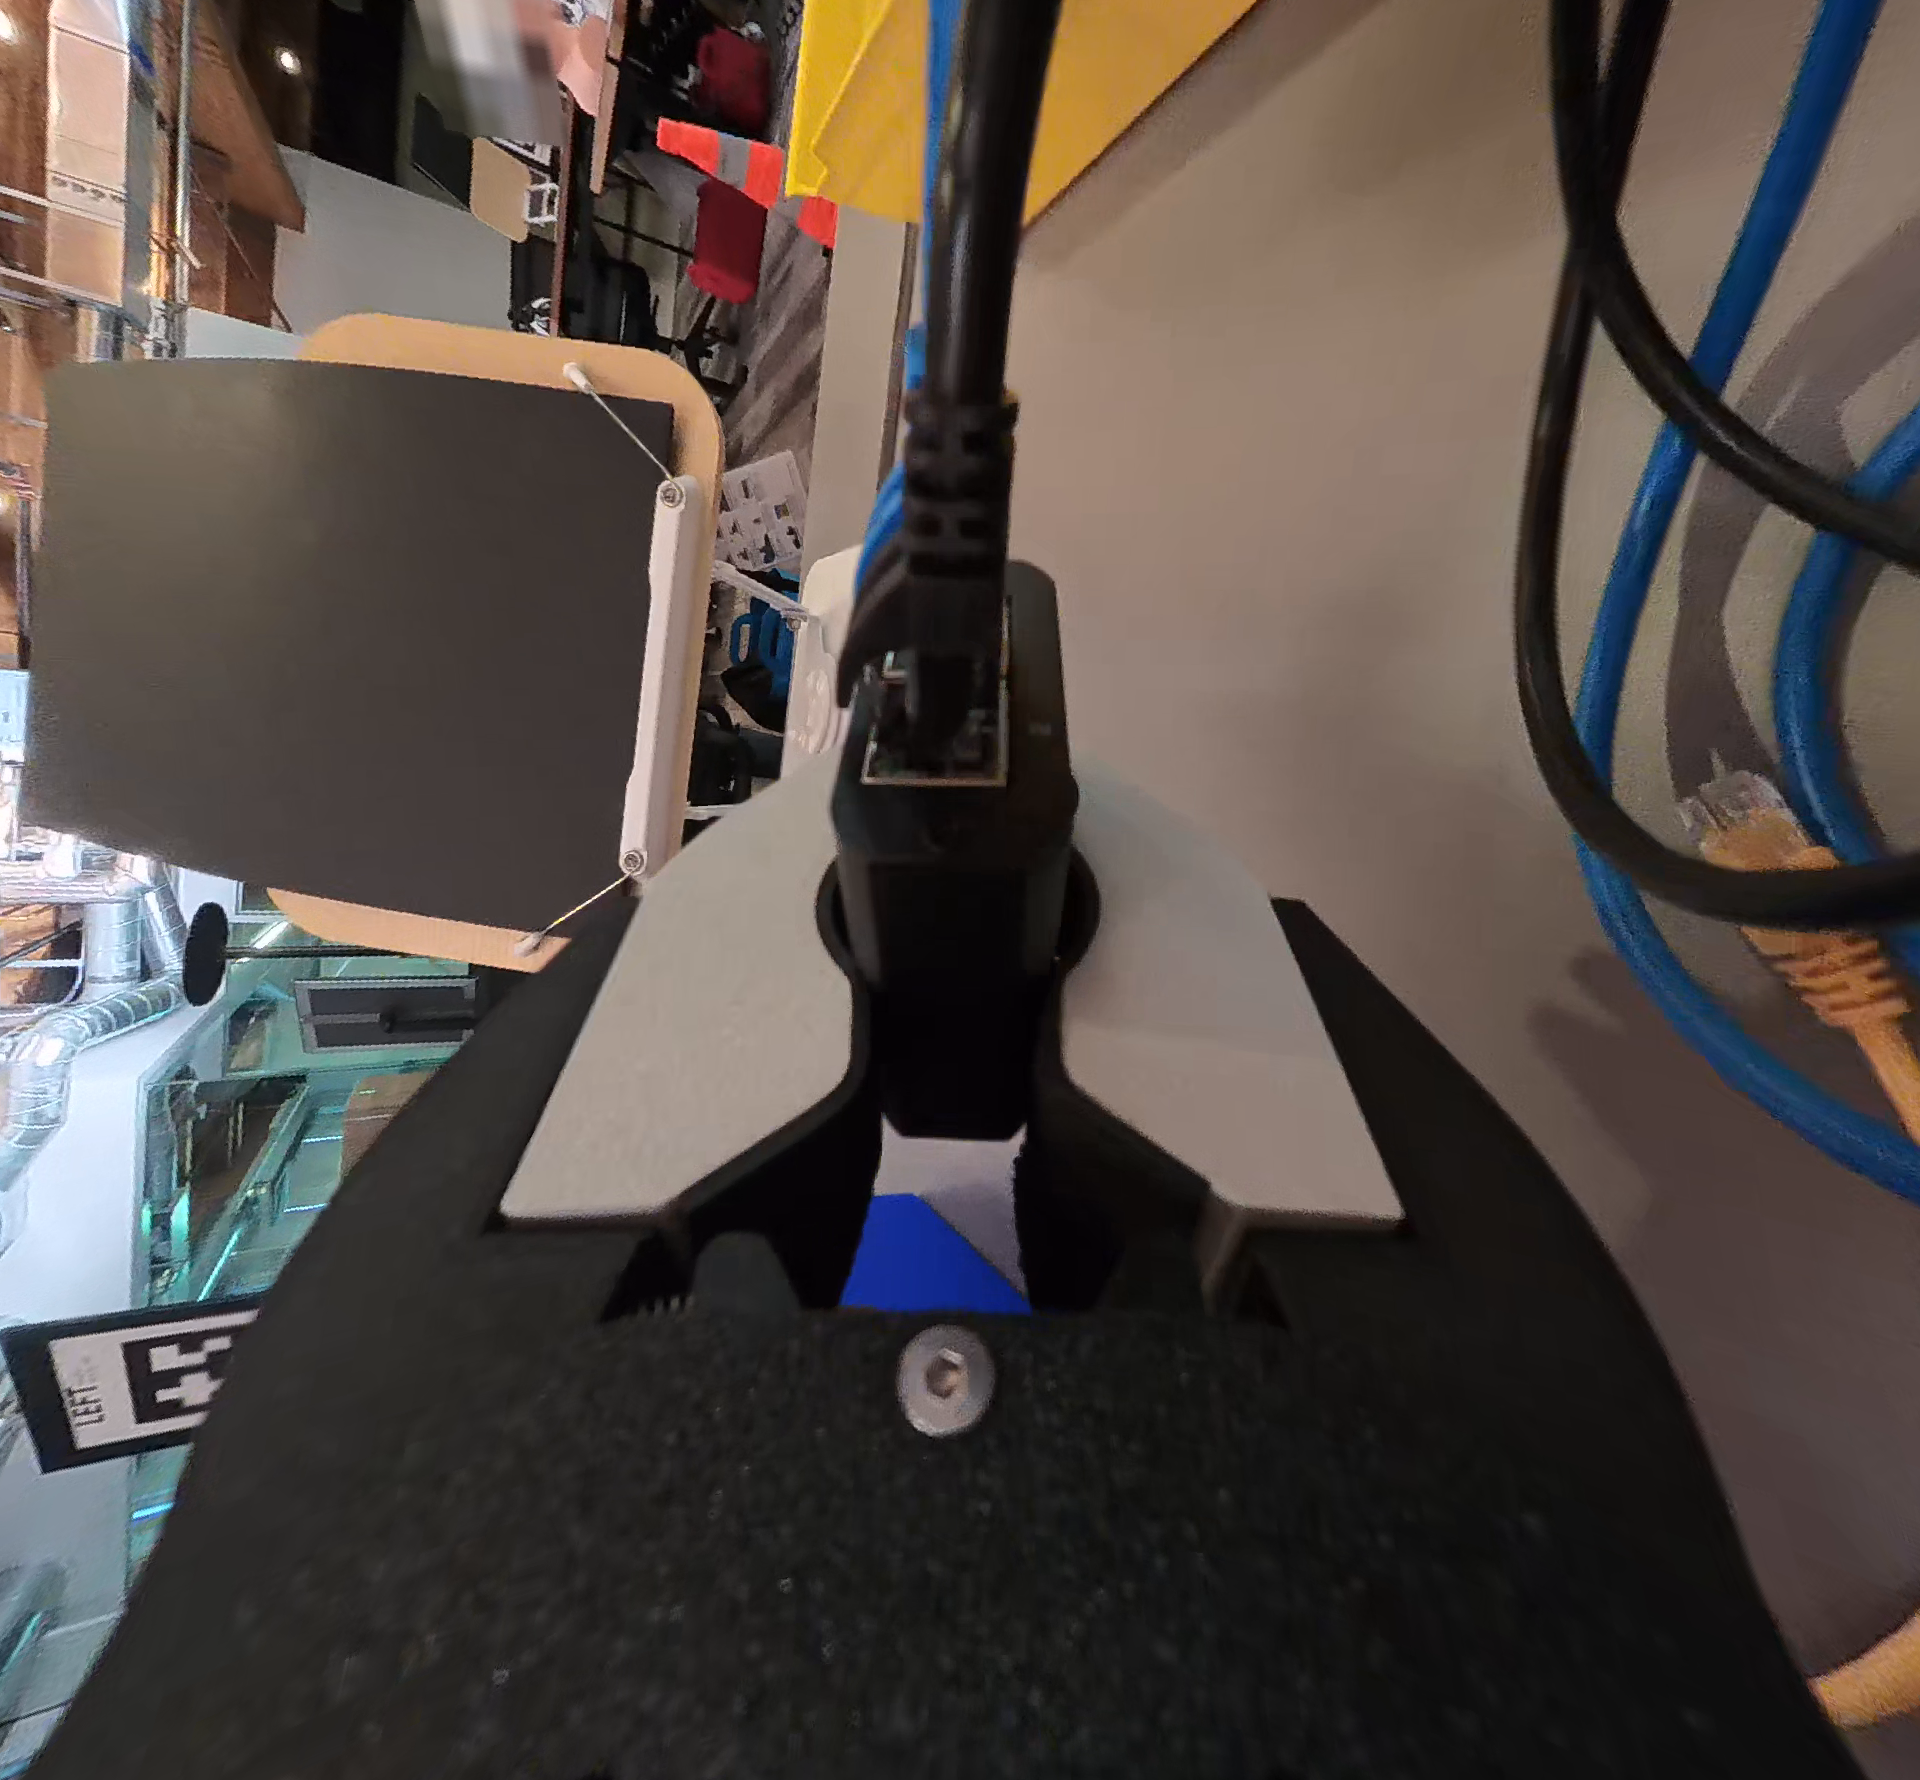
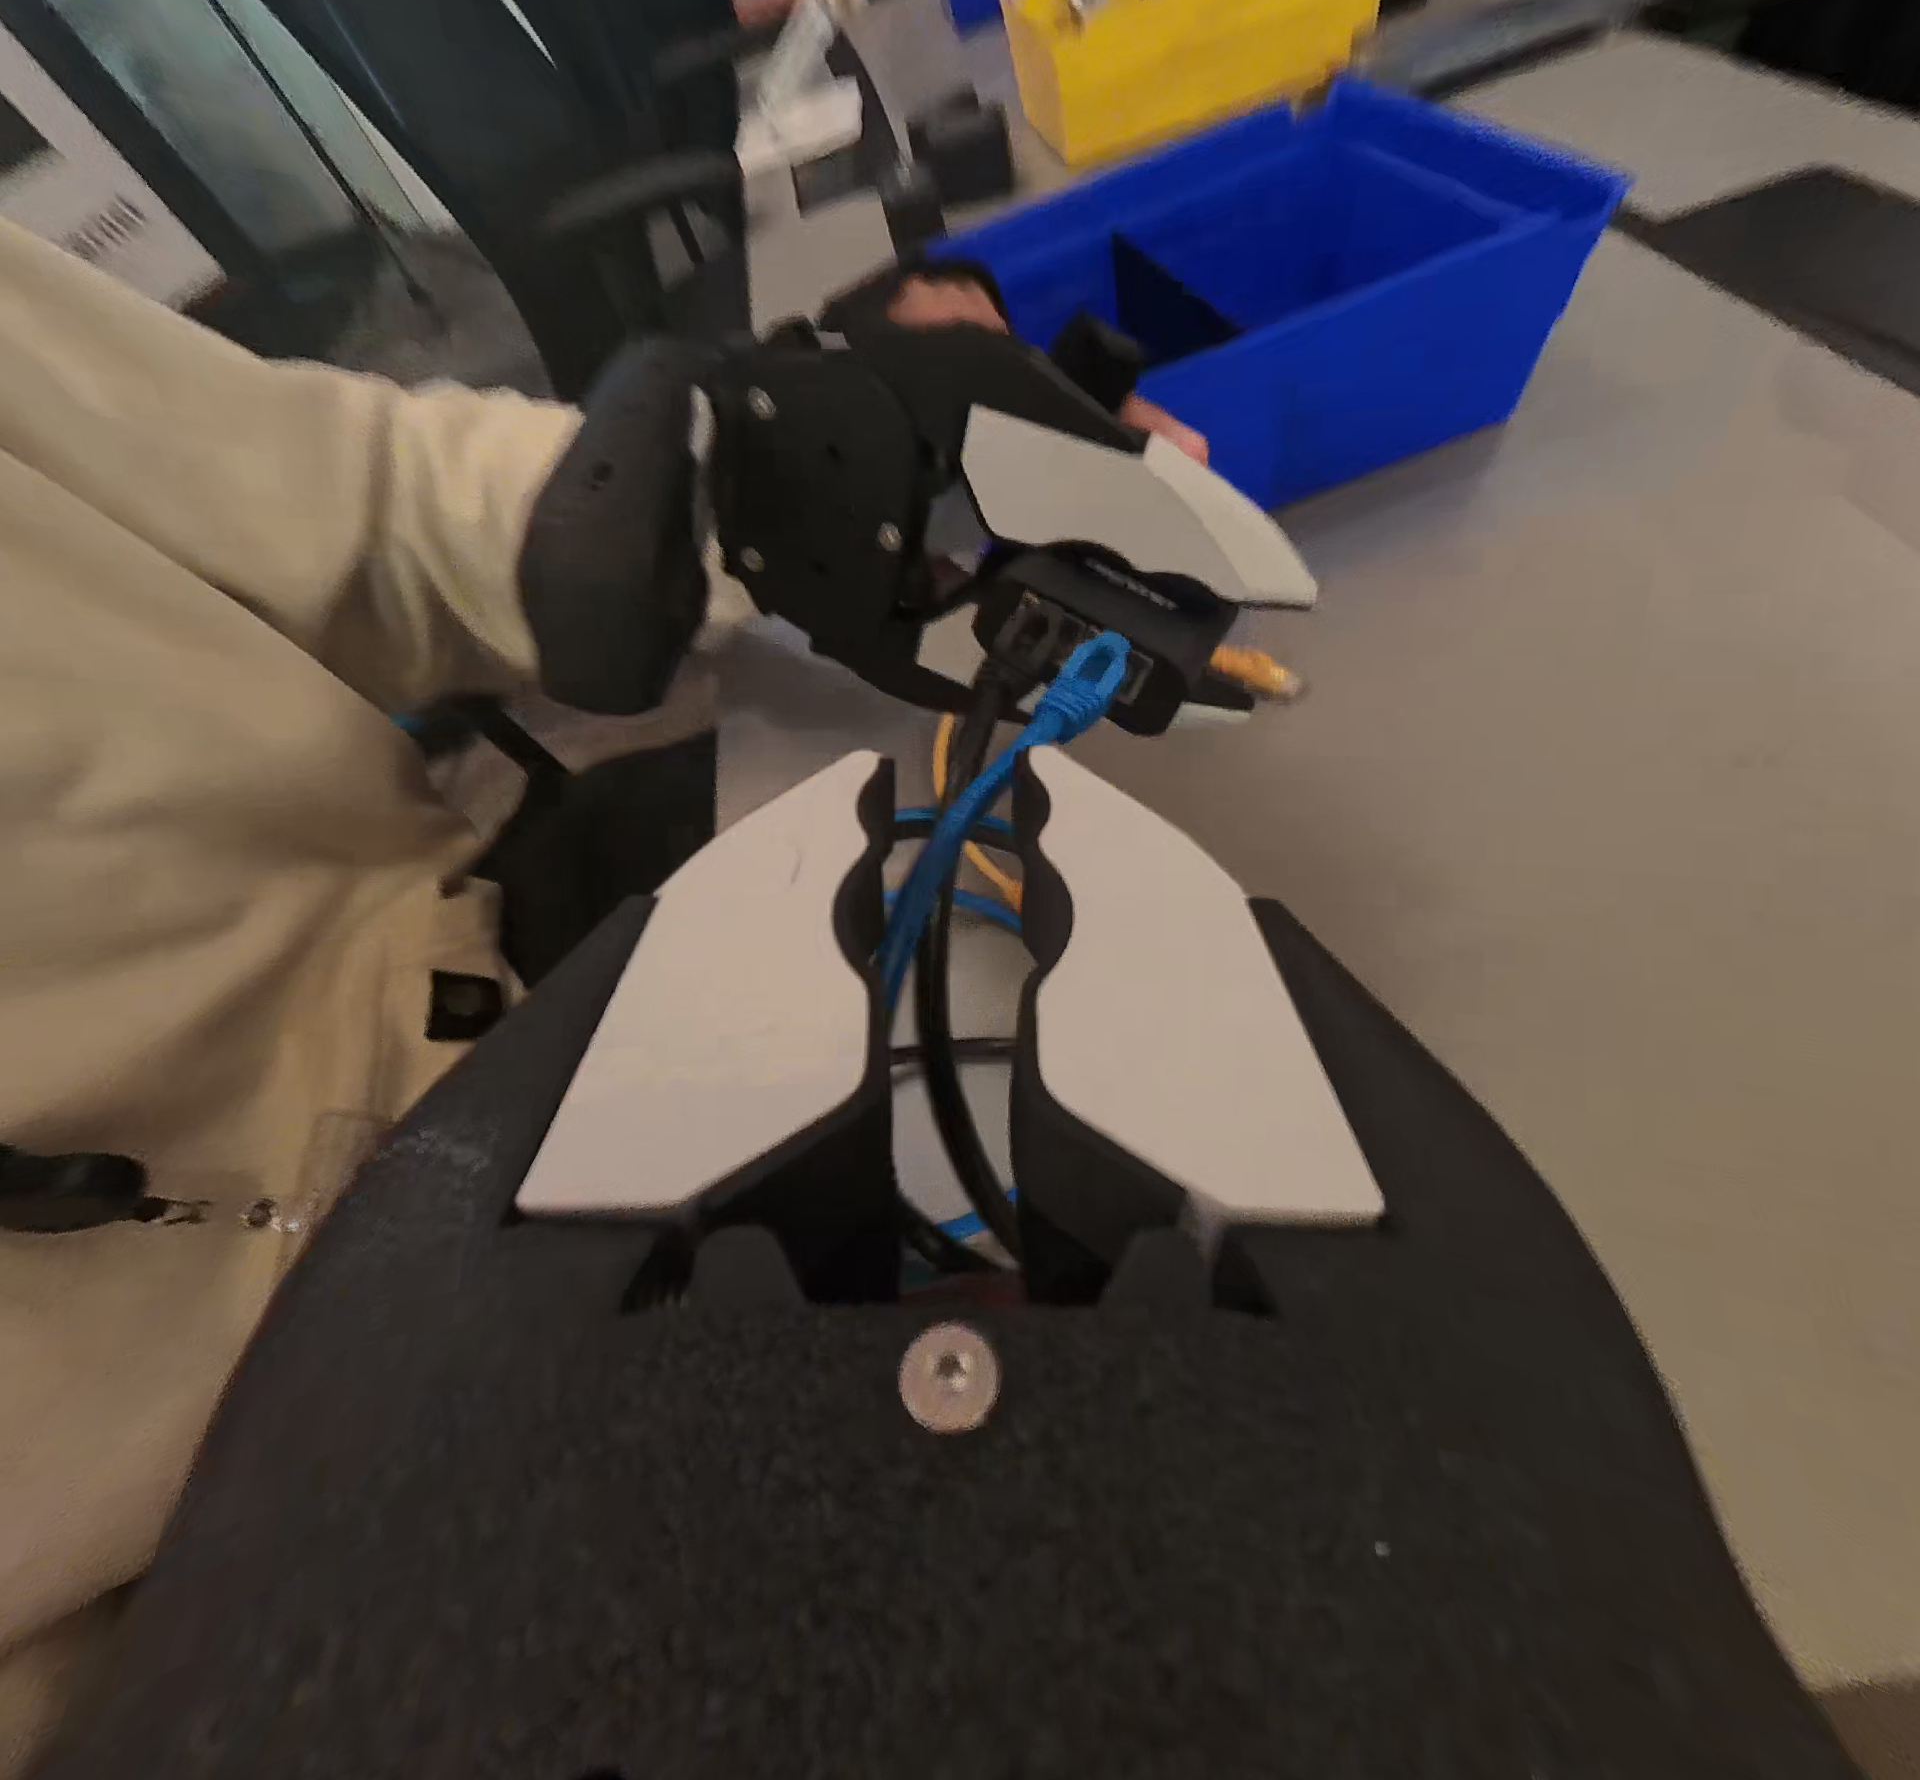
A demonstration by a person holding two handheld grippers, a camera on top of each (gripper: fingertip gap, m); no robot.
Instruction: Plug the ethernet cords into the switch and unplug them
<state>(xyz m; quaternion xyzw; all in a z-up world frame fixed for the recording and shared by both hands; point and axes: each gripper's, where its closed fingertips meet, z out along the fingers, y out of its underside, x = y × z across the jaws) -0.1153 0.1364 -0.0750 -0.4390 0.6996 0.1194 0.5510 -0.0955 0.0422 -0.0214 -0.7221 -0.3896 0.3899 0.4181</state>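
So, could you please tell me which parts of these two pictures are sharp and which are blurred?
Left wrist view: the switch and the black plug are fairly sharp; edges bend from the wide lens. Right wrist view: motion blur smears the blue bin and yellow bin; the blue plug is soft.

blue bin, yellow bin, grey table

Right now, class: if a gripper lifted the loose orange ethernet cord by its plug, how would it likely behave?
Probably floppy: the orange ethernet cord already bends in a curve on the table, so it would likely sag and trail. It looks thin, so probably light. It lies tangled with the blue cord and black cord loops, so it may snag or drag them along.
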